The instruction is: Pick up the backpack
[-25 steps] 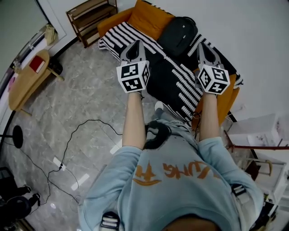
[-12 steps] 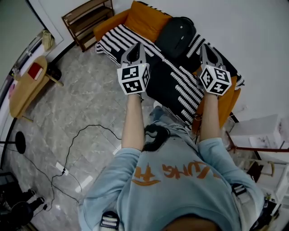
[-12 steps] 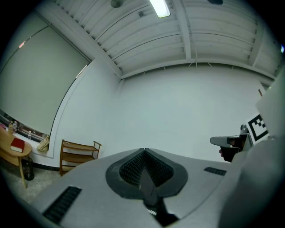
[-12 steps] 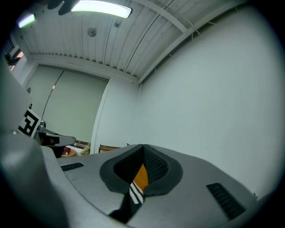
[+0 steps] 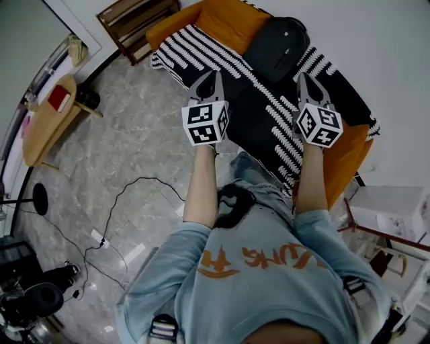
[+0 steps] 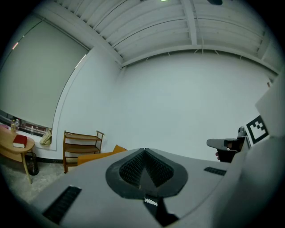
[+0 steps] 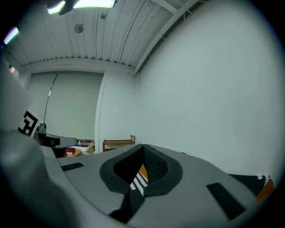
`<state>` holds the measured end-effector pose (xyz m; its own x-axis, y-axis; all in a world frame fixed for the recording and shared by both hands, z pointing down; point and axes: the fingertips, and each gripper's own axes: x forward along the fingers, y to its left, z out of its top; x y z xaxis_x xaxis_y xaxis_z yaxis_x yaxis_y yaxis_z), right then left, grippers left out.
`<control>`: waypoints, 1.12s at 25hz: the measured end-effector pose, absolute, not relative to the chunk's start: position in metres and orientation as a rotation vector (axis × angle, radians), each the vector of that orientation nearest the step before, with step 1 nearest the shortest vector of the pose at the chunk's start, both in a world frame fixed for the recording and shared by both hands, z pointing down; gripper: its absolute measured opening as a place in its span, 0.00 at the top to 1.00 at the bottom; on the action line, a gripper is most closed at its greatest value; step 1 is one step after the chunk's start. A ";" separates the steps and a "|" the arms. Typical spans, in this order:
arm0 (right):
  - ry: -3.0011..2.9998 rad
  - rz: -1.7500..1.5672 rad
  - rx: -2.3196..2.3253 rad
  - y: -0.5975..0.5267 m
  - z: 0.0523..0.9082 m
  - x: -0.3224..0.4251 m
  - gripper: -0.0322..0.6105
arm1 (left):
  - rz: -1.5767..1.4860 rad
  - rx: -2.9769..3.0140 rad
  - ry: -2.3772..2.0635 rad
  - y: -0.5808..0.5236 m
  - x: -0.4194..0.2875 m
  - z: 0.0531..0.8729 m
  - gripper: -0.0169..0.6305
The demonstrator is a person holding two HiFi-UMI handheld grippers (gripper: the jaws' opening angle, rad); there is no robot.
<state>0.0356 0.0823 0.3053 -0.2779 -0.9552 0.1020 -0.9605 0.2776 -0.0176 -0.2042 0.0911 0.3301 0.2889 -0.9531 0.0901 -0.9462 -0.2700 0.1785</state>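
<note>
**A:** Black fabric against orange: in the head view, the backpack [image 5: 277, 48] leans on the back cushion of the sofa [image 5: 225, 19], at the far end of the striped blanket [image 5: 222, 59].

**B:** And the hands?

**A:** The left gripper [image 5: 209, 75] and the right gripper [image 5: 306, 79] are held out side by side over the blanket, short of the backpack. A second ago they were nearer the sofa's front edge, and now both reach further across the stripes.

**B:** Left gripper view?

**A:** Its jaws are clenched together with nothing between them. Past them stand a wooden shelf [image 6: 81, 144] and a red book [image 6: 19, 141] on a round tabletop [image 6: 13, 149].

**B:** Right gripper view?

**A:** That one is clenched and empty too. Orange and white stripes show below the tips.
</note>
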 end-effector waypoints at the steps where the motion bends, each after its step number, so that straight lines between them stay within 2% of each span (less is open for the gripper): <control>1: -2.456 0.134 1.836 0.077 0.312 0.036 0.95 | -0.043 2.346 -1.767 0.087 -0.204 0.336 0.94; 14: -2.476 0.354 1.802 -0.030 0.363 0.052 0.95 | 0.130 2.312 -1.764 -0.004 -0.174 0.366 0.94; 28: -2.505 0.426 1.876 -0.165 0.361 0.096 0.95 | 0.233 2.362 -1.734 -0.140 -0.120 0.355 0.94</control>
<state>0.0964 -0.1655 0.3608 -0.2946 -0.9443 0.1469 -0.9398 0.2584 -0.2237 -0.1205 -0.1397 0.3554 0.2988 -0.9224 0.2448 -0.9543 -0.2909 0.0688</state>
